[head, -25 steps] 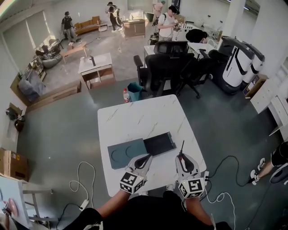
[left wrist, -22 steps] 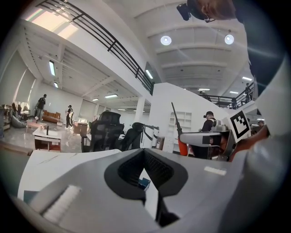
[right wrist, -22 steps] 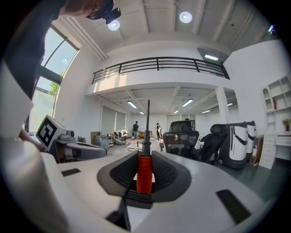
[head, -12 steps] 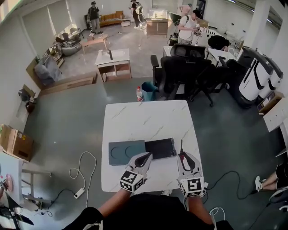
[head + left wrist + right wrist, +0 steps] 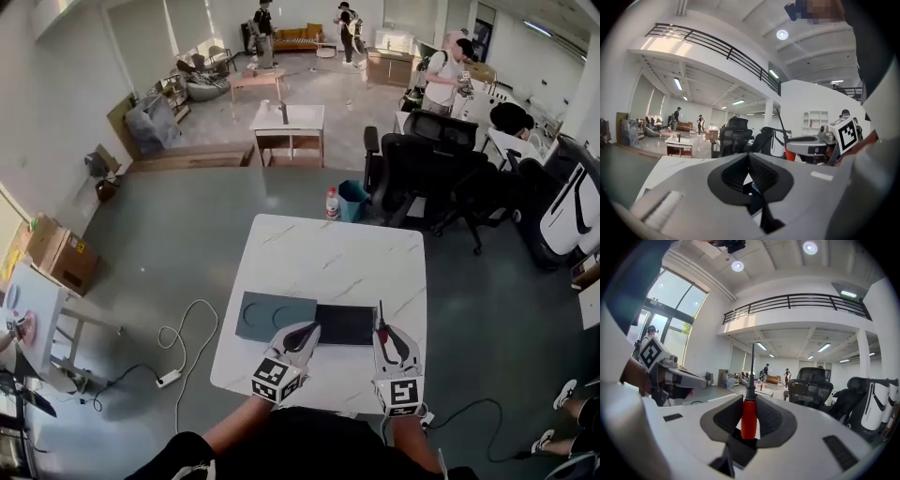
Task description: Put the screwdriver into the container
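On the white marble table [image 5: 328, 262], a dark open container [image 5: 345, 324] lies next to its grey-teal lid [image 5: 275, 317]. My right gripper [image 5: 387, 339] hovers just right of the container and is shut on a screwdriver [image 5: 381, 323] with a red handle and a thin shaft pointing away from me. In the right gripper view the red handle [image 5: 749, 418] stands upright between the pads of the right gripper [image 5: 750, 401]. My left gripper [image 5: 302, 336] sits over the front edge of the lid and container; in its own view the left gripper [image 5: 749, 157] has its tips together and nothing held.
Black office chairs [image 5: 422, 169] crowd the floor beyond the table's far right. A blue bin [image 5: 352, 199] and a bottle [image 5: 331, 203] stand at the far edge. Cables and a power strip [image 5: 171, 378] lie on the floor to the left. People stand far back.
The head view has swung, so the table sits further right in the picture. Both grippers keep their places by the container, and the right one still holds the screwdriver.
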`<action>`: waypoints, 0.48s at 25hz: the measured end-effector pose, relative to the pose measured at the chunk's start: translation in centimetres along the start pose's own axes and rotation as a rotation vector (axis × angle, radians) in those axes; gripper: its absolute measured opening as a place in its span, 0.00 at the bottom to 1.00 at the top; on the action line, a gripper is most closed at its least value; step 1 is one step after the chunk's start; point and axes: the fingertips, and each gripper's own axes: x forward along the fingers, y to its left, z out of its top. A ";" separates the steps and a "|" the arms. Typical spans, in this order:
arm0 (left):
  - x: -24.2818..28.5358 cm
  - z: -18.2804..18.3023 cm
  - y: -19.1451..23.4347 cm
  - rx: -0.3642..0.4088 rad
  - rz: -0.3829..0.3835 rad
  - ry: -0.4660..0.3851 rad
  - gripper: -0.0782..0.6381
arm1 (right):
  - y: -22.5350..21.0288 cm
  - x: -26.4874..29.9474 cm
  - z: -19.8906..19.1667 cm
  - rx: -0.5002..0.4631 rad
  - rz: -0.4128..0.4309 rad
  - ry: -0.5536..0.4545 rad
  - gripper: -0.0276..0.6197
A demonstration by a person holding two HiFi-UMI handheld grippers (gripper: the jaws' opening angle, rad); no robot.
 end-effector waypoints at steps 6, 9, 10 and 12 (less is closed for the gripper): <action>0.0 -0.4 -0.8 -0.014 0.076 -0.005 0.12 | -1.1 1.1 -1.5 0.018 0.088 0.018 0.18; -0.2 -1.2 -0.8 -0.023 0.096 0.010 0.12 | -1.1 1.8 -2.4 -0.003 0.118 0.038 0.18; -0.3 -1.4 -0.8 -0.025 0.100 0.015 0.12 | -1.2 2.1 -2.7 -0.015 0.124 0.046 0.18; -0.6 -1.4 -0.4 -0.032 0.110 0.011 0.12 | -1.1 2.7 -3.2 -0.042 0.144 0.066 0.18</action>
